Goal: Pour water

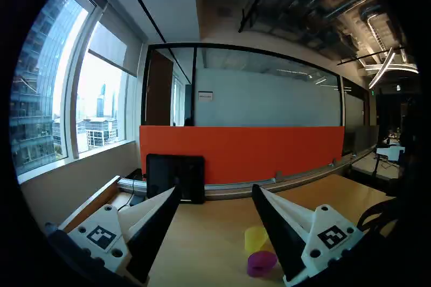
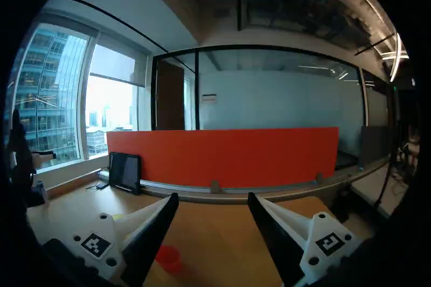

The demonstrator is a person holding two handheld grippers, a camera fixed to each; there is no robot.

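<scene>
Tall curved windows [image 1: 48,109] run along the left wall, and a glass wall closes the far end of the room. A smooth, flat orange partition [image 1: 242,152] stands along the back edge of the pale wooden tabletop [image 1: 210,233], with a metal rail at its foot. The tabletop lies broad and bare between the partition and the near side, with open room ahead of both grippers.

The left gripper [image 1: 215,188] has its fingers spread wide, grasping nothing, wood showing through the gap. The right gripper [image 2: 213,195] is likewise released, its wedge-shaped white and black fingers far apart and touching nothing.

A dark flat tablet [image 1: 175,176] is propped upright against the partition towards the window.

In the left gripper view a yellow cup [image 1: 256,238] stands on the tabletop, partly hidden by one finger, with a purple cup [image 1: 261,263] just beside it, nearer the camera. In the right gripper view a small red cup [image 2: 169,257] sits on the tabletop, low down beside the left-hand finger.
</scene>
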